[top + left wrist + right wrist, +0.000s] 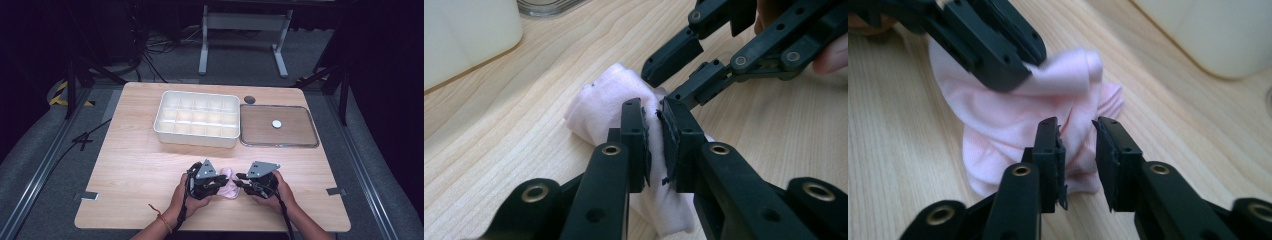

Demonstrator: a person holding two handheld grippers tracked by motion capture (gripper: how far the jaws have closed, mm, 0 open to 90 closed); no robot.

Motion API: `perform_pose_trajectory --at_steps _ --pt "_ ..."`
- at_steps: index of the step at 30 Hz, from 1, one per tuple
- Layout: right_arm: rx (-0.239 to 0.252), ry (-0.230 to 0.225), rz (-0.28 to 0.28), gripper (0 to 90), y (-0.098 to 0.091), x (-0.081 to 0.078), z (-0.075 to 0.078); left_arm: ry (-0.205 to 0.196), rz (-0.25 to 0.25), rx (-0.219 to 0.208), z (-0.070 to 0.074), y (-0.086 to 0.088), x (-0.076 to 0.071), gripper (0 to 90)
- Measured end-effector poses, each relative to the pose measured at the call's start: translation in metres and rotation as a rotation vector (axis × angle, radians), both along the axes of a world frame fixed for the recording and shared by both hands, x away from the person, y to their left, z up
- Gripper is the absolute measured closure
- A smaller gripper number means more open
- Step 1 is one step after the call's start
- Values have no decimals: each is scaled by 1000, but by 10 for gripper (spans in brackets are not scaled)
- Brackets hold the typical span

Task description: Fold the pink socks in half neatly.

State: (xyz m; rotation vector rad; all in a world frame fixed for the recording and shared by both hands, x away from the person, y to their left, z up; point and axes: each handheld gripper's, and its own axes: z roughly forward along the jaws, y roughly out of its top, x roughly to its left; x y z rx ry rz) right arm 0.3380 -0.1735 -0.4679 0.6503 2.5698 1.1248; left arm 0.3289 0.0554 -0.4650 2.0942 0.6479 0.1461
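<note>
Near the desk's front edge, a small pink cloth lies bunched between both tools. The left gripper has its jaws nearly pressed together, pinching a fold to anchor it. The right gripper has its jaws slightly spread over the cloth, apparently ready to grab and fold.

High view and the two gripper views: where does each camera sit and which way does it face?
High view: above the person's side, looking forward and down at the table; both forearms enter from below.
Left gripper view: rides the left tongs, facing the pink cloth.
Right gripper view: rides the right tongs, facing it from the opposite side.
All share the cloth.
</note>
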Motion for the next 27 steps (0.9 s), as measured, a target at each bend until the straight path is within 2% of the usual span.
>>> perform_pose_trajectory --at_steps 1,4,8,11,14,16,20,22,24,26,27 --pt "-13 21 -5 747 -1 1 -5 -2 -4 -11 -1 -2 -1 814" --pt "-6 25 -8 751 0 1 -6 -1 -16 -7 0 -6 -3 813" --pt "34 55 -13 755 -2 5 -9 -6 -19 -4 -3 -10 -5 805" --pt "23 44 -11 749 -1 4 -9 -16 -30 32 -7 -15 -6 787" --pt "6 33 -12 669 -1 4 -8 -30 -32 43 -9 -16 -8 787" --pt "9 33 -11 649 -5 5 -6 -37 -36 52 -9 -16 -8 787" --pt "33 14 -15 690 -10 4 1 -33 -30 51 -10 -17 -8 785" --pt "83 -32 -23 719 -13 1 13 -36 -30 55 -10 -17 -8 782" --pt "125 -46 -28 722 -14 1 19 -38 -28 56 -10 -18 -8 779" --pt "156 -41 -20 715 -11 2 21 -45 -35 61 -10 -18 -8 776" --pt "156 -37 -11 712 -8 2 21 -47 -34 61 -10 -18 -8 775"
